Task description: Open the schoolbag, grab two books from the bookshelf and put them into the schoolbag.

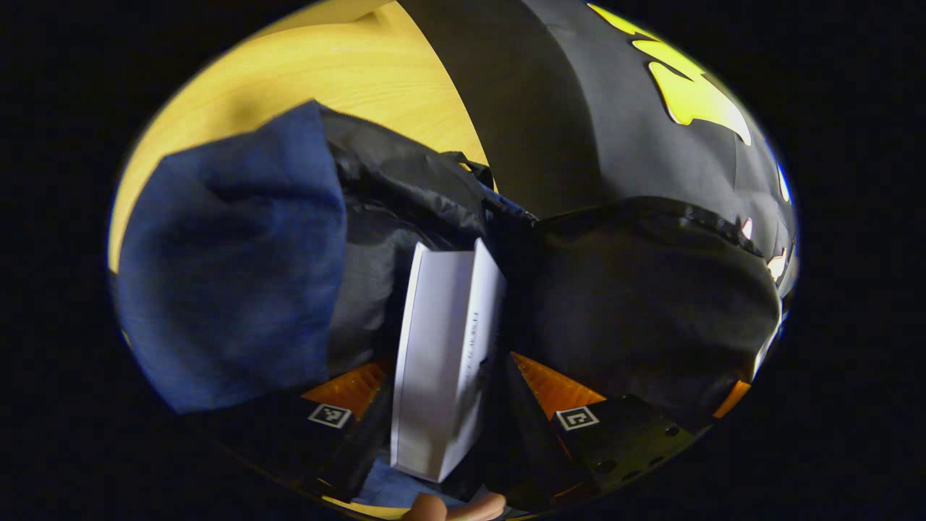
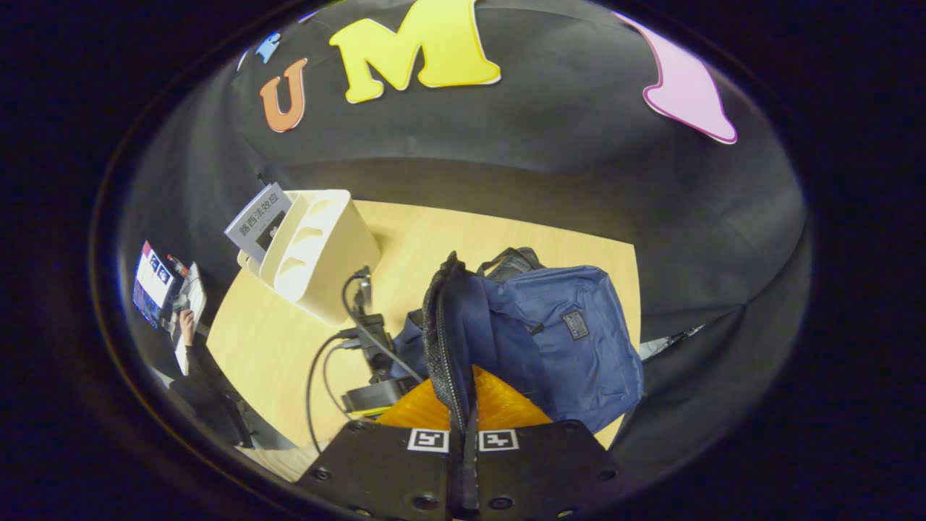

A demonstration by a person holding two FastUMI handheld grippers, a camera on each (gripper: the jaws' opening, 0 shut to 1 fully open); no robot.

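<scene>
Right now the left gripper (image 1: 448, 405), clamped on a white book (image 1: 445, 354) at lower centre, lowers it into the schoolbag (image 2: 557, 340), whose rim the right gripper (image 2: 463, 441) pinches; a corner could snag the dark lining.

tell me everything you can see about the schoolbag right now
The schoolbag is dark blue fabric with a small dark patch on its front pocket, black lining and a top handle. It stands on the wooden table, unzipped. The right gripper pinches its zipper edge, holding the flap open. The left gripper holds a white book inside its opening.
</scene>
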